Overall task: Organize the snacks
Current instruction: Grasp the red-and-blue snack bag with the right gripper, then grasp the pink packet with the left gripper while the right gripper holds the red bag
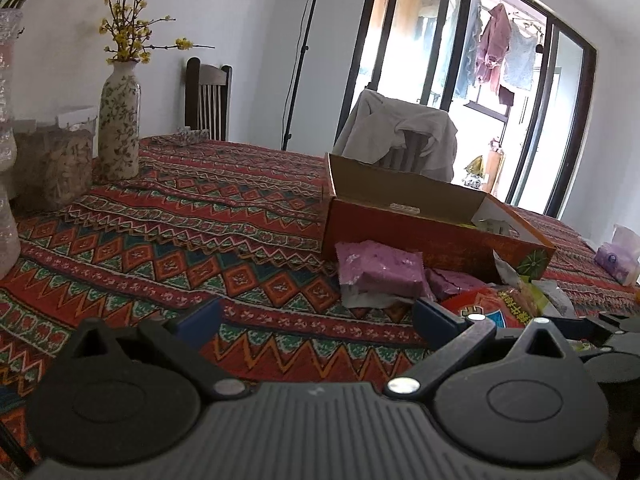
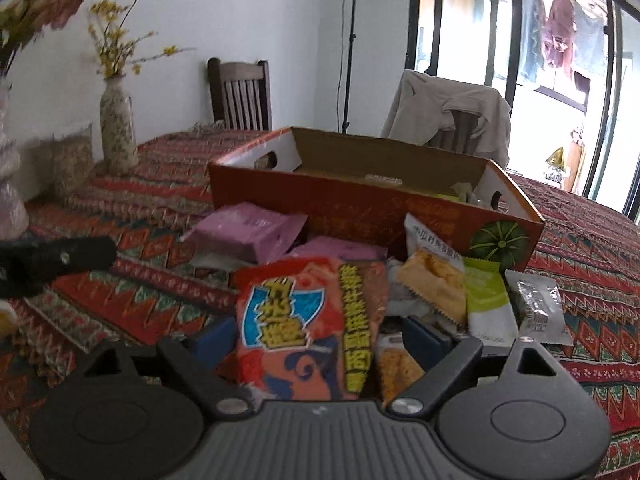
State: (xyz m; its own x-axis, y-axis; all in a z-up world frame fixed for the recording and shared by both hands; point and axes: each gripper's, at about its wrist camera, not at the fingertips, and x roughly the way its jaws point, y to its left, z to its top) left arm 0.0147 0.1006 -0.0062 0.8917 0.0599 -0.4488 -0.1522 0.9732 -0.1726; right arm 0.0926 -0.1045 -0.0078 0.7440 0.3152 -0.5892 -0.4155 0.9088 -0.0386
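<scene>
An open orange cardboard box point(image 2: 360, 204) stands on the patterned tablecloth point(image 2: 132, 292), with a heap of snack packets against its near wall. A red snack bag point(image 2: 304, 320) lies between the wide-apart fingers of my right gripper point(image 2: 320, 336); a gap shows beside the right finger, so the pads do not press it. Around it lie purple packets point(image 2: 248, 232), a yellow cracker packet point(image 2: 436, 280), a green packet point(image 2: 486, 300) and a silver one point(image 2: 540, 308). My left gripper point(image 1: 316, 320) is open over bare cloth, just short of a purple packet point(image 1: 380, 268) and the box point(image 1: 420, 236).
A flowered vase point(image 1: 120, 128) and a jar point(image 1: 52, 168) stand at the table's far left. Two chairs point(image 1: 208, 96) are behind the table, one draped with a beige garment point(image 1: 396, 132). A tissue pack point(image 1: 618, 256) lies at the right. Open cloth stretches left of the box.
</scene>
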